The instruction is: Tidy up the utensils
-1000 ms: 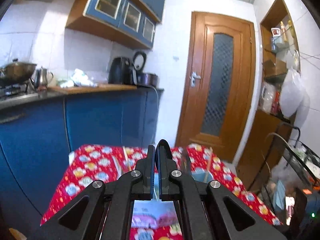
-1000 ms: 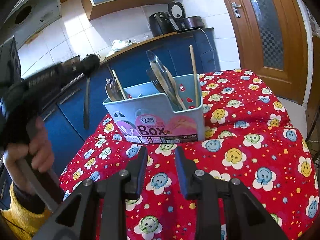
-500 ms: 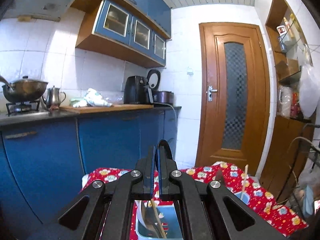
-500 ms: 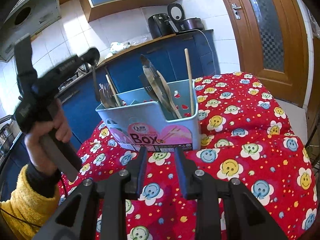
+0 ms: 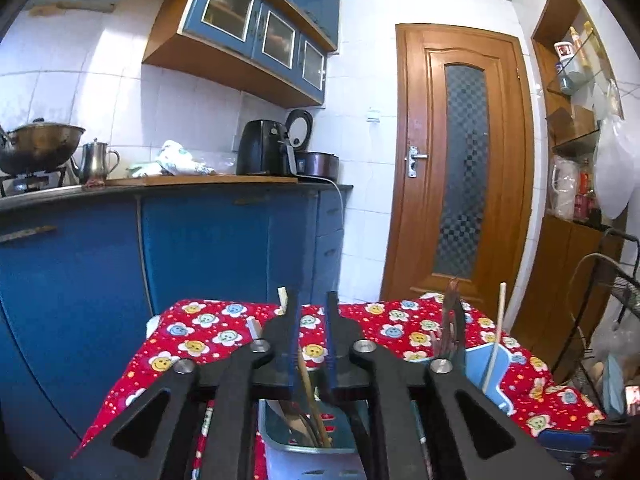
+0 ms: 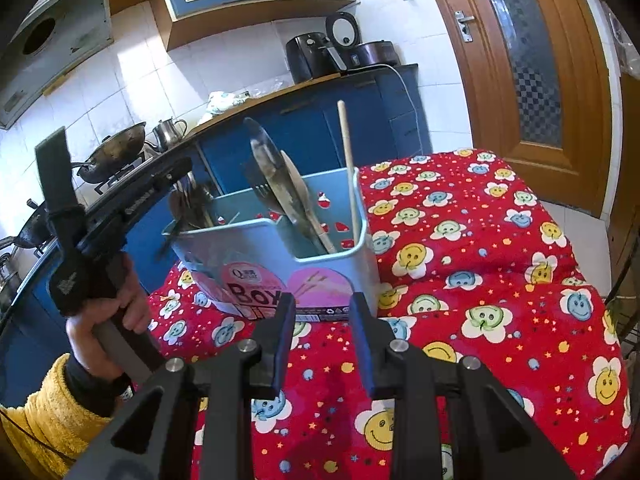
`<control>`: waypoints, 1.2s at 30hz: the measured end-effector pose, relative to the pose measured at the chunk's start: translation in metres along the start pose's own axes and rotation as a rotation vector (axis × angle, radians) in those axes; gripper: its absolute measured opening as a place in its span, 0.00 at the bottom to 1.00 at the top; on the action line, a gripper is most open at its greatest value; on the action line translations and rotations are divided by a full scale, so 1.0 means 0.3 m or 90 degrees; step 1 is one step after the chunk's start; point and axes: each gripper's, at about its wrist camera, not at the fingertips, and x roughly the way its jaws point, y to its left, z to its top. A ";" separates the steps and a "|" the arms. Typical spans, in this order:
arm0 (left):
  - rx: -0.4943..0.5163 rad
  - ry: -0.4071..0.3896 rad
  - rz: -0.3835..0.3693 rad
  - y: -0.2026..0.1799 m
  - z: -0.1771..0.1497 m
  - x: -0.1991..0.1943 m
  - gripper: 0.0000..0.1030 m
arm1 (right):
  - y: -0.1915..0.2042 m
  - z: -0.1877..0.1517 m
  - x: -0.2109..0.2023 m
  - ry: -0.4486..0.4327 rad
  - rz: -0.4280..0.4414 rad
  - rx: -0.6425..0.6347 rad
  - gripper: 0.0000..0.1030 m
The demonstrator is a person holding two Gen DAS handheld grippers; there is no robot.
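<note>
A red smiley-print tablecloth [image 6: 480,264] covers the table, and on it stands the light blue utensil box [image 6: 280,264], full of spoons, a spatula and a wooden stick [image 6: 347,168]. The left gripper [image 5: 313,312] hangs right above the box's left compartment, fingers parted with nothing between them. The right gripper [image 6: 322,312] waits near the box's front, fingers apart and empty.

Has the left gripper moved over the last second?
Yes. In the right wrist view the left gripper has swung right, toward the utensil box, its fingers now over the box's left compartment and opened.
</note>
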 end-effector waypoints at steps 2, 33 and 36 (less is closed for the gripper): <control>0.002 0.001 -0.003 -0.007 0.004 -0.014 0.18 | -0.003 -0.003 0.002 0.002 0.000 0.004 0.30; -0.028 0.190 0.001 -0.003 -0.147 -0.330 0.25 | 0.150 -0.055 -0.139 -0.080 -0.017 -0.059 0.44; -0.029 0.194 0.007 -0.007 -0.170 -0.333 0.35 | 0.152 -0.071 -0.136 -0.082 -0.018 -0.057 0.49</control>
